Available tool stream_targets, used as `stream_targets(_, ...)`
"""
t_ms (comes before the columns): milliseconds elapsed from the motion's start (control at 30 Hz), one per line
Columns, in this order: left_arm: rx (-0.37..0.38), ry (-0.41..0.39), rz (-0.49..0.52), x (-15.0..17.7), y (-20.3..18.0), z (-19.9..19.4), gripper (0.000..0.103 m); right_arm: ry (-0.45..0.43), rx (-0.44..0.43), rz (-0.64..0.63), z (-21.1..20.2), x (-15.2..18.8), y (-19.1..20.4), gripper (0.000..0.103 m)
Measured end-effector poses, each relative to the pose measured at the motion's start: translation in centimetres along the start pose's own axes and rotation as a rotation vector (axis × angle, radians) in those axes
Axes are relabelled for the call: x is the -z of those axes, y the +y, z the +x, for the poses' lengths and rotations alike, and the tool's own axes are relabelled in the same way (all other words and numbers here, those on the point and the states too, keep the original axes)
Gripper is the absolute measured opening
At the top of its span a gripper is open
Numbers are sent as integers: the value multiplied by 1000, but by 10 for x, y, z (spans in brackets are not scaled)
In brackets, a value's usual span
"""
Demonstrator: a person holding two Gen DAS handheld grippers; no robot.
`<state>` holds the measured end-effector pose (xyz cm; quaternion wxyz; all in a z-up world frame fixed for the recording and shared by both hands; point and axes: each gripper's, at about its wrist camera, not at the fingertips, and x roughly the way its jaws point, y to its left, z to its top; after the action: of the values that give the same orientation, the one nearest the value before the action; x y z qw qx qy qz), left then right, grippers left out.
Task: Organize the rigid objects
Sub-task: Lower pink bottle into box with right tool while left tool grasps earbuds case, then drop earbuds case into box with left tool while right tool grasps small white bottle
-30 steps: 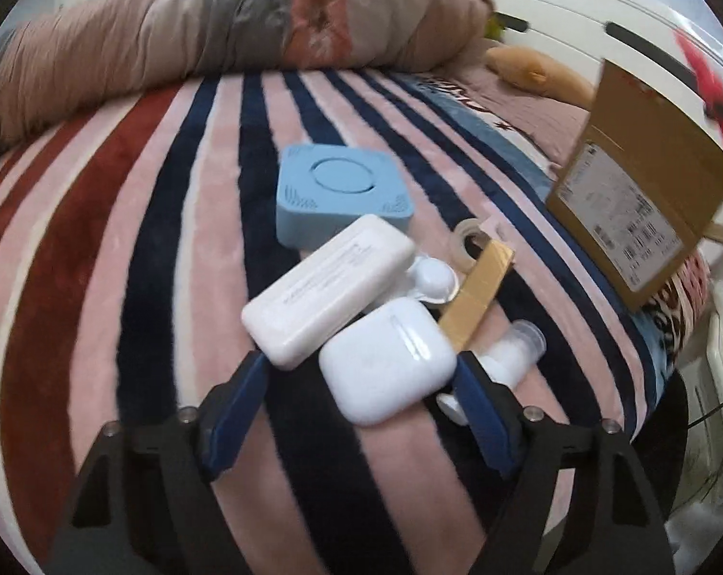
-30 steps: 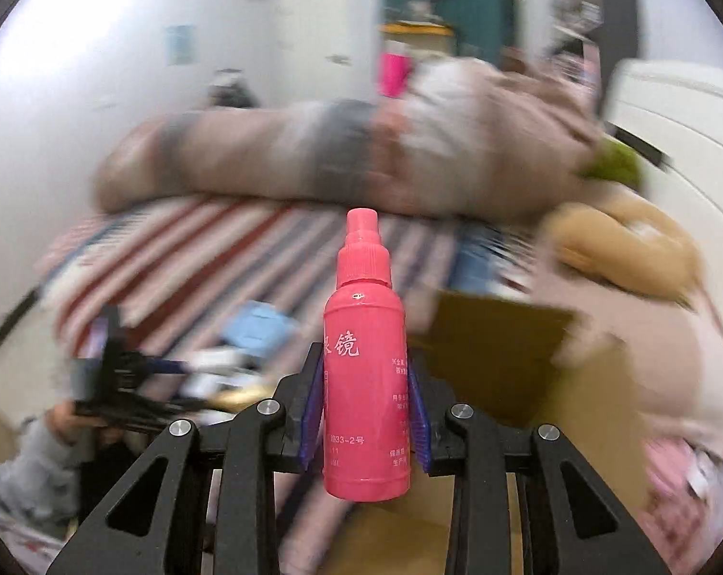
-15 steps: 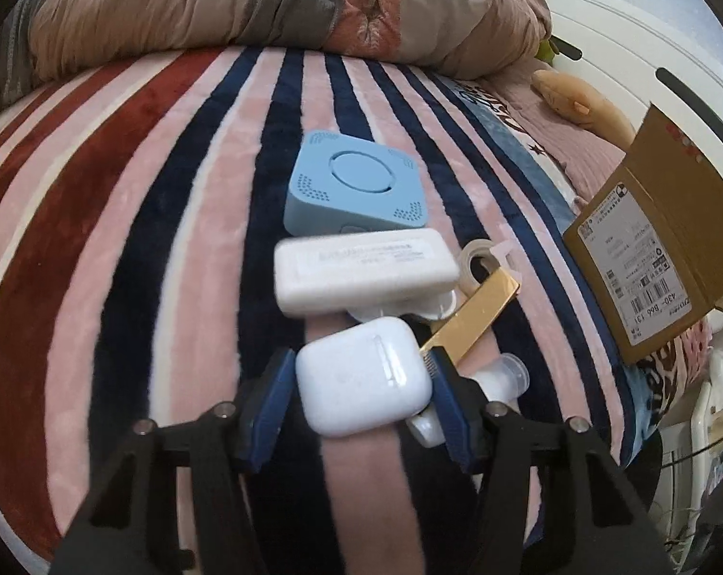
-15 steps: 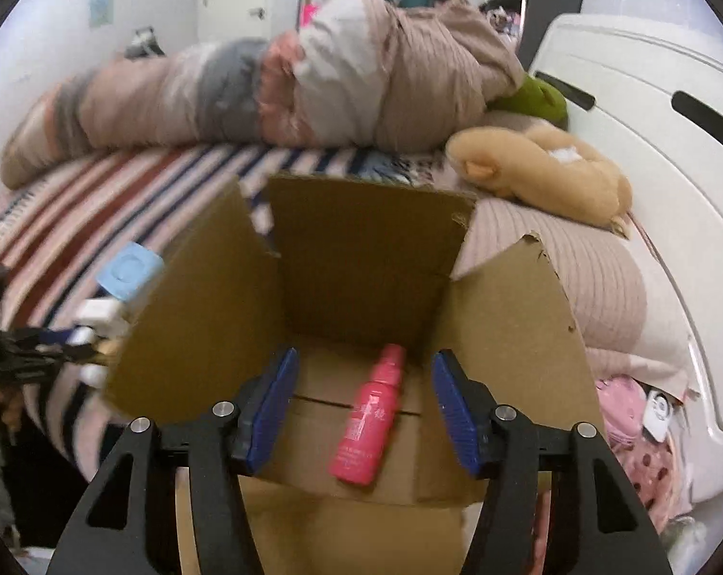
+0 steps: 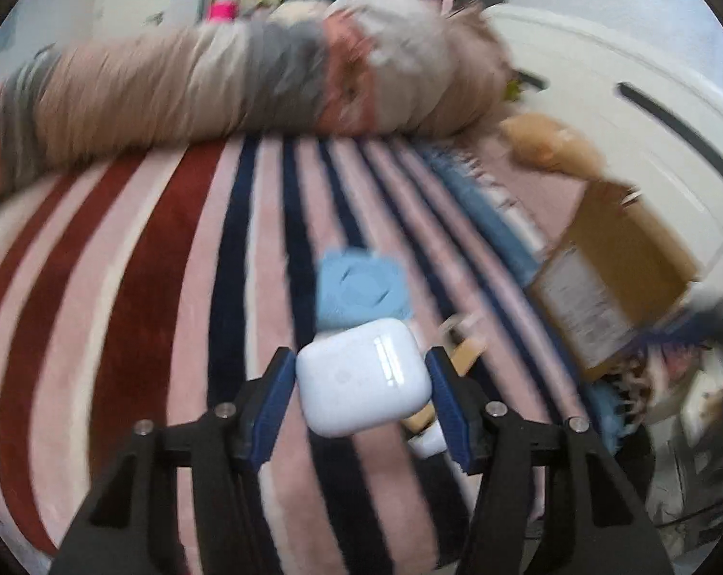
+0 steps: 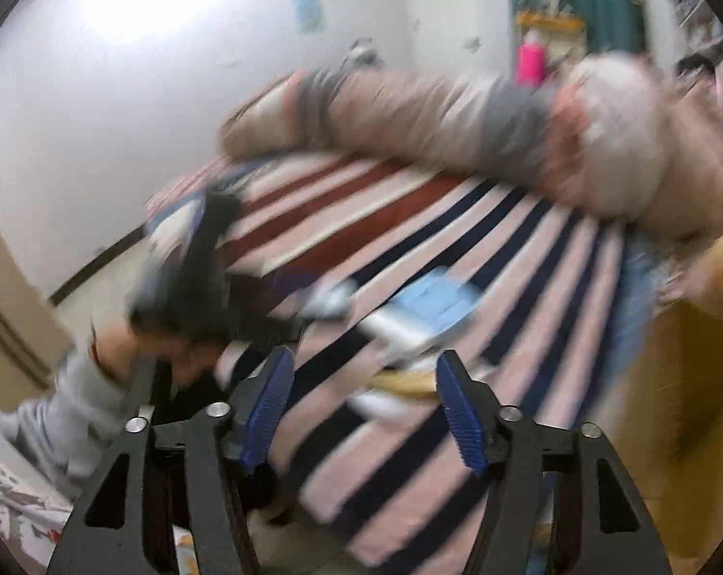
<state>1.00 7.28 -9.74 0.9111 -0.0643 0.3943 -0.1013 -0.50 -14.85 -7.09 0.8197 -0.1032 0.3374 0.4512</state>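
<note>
My left gripper (image 5: 361, 383) is shut on a white rounded earbud case (image 5: 364, 376) and holds it lifted above the striped blanket (image 5: 169, 287). Behind it lies a blue square device (image 5: 361, 287). A gold strip (image 5: 467, 352) and a small white bottle (image 5: 428, 441) lie partly hidden under the case. The open cardboard box (image 5: 611, 263) stands at the right. My right gripper (image 6: 366, 407) is open and empty, over the blanket left of the box wall (image 6: 687, 407). The blue device (image 6: 438, 302) and a white rectangular case (image 6: 400, 330) show blurred ahead of it.
A rolled quilt (image 5: 265, 72) lies across the back of the bed. A tan plush toy (image 5: 548, 143) sits by the white headboard (image 5: 649, 96). The person's left hand and gripper (image 6: 203, 287) show in the right wrist view. Both views are motion-blurred.
My left gripper closed on the earbud case and lifted it off the blanket. My right gripper dropped the pink bottle into the box, then swung left out of the box toward the pile.
</note>
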Motion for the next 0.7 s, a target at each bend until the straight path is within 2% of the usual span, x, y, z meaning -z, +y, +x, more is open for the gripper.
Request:
stream_targets(67,38,-29,57,-22,-17,-19,53,54,-2,41,41,21,-1,77)
stream_targets(167,97,-62,185,-57,-64,-38,53,84,98,126,89,51,-14,79)
stream_targets(333,221,-46,382,-98,-157,-34,53,22,168,188,130,70,-17,79)
stream_targets(433,271,7,480,-115,-217,-11,53,-4,213,144,139,67,-12,79)
stream_targets(467,283,33,505,-116,-234,-2,53,-10,221,137,141,65,-10,73)
stream_targets(500,295,63,525,-117,-250,8,53,-10,225,132,143,64,-10,59)
stream_targets(567,312,134,568,-115,-277,30,53,8,258,109,148,63,-9,59)
stream_targets(700,288,262,626,-103,-310,71,53,8,252,114,141,66,-14,59)
